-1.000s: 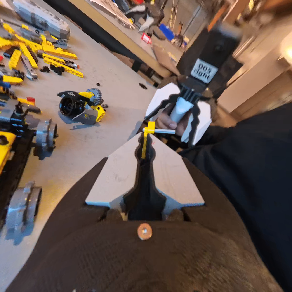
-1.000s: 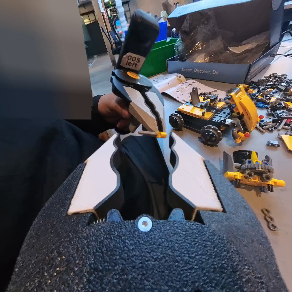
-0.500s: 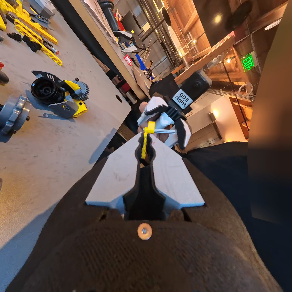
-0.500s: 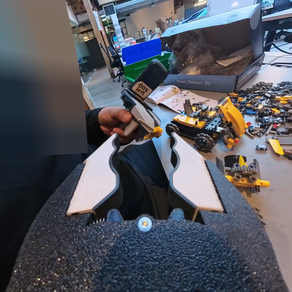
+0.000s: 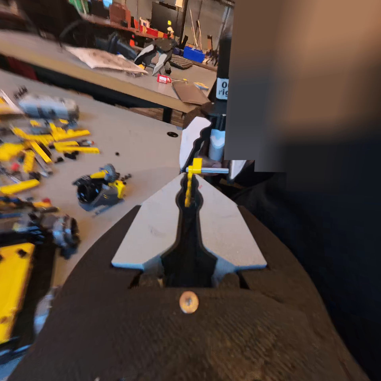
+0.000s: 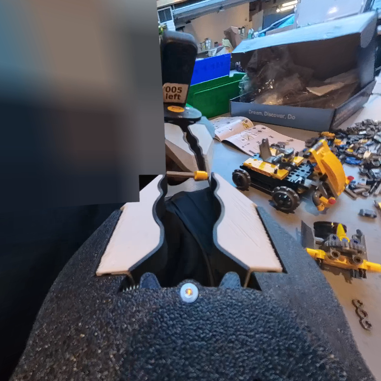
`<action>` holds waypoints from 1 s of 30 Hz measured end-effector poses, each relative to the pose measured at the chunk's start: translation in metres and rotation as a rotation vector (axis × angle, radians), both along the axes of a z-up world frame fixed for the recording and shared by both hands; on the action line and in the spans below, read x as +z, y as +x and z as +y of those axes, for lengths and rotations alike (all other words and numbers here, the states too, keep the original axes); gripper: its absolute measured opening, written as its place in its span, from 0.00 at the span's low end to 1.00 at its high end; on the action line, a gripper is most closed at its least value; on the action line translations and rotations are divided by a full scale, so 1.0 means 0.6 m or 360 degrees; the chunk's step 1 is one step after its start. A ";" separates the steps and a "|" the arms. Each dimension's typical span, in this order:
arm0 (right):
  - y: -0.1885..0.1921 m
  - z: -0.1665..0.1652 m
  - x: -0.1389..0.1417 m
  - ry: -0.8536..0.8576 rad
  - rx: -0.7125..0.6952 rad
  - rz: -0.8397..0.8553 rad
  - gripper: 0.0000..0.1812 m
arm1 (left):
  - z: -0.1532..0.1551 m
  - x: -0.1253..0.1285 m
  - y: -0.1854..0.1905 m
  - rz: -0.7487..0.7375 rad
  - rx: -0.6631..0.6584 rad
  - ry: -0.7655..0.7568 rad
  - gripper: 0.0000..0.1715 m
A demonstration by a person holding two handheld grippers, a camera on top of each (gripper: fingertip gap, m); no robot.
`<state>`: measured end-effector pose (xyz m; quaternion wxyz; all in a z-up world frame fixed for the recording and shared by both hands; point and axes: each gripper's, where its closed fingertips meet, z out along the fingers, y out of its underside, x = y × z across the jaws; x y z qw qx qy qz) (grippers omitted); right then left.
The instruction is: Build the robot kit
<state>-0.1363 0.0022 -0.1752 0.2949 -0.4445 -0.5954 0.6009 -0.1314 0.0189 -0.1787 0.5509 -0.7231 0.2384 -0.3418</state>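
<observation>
Above the table edge, the left gripper [image 5: 189, 181] clamps a yellow piece [image 5: 190, 181] with a grey axle [image 5: 214, 170]; the right gripper [image 6: 186, 181] gapes.

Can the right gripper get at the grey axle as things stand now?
Probably yes: the right gripper is open, and the grey axle held out by the left gripper lies just past its tips, nothing between them.

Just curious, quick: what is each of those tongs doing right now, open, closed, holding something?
Left tongs: closed on a yellow brick piece with a grey axle through it.
Right tongs: open, holding nothing, tips beside that piece.
</observation>
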 end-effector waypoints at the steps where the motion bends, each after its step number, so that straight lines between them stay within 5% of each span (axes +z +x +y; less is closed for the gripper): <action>1: 0.002 -0.004 0.001 0.0068 -0.0004 0.0015 0.23 | -0.004 0.005 0.000 0.0103 -0.0002 0.0091 0.01; 18: 0.006 -0.020 -0.006 0.1390 -0.0400 0.0333 0.22 | -0.030 0.011 -0.001 0.1402 -0.0021 0.0950 0.01; 30: 0.006 -0.006 0.001 0.1608 -0.0447 0.0375 0.23 | -0.025 0.029 0.011 0.1817 -0.0014 0.1296 0.00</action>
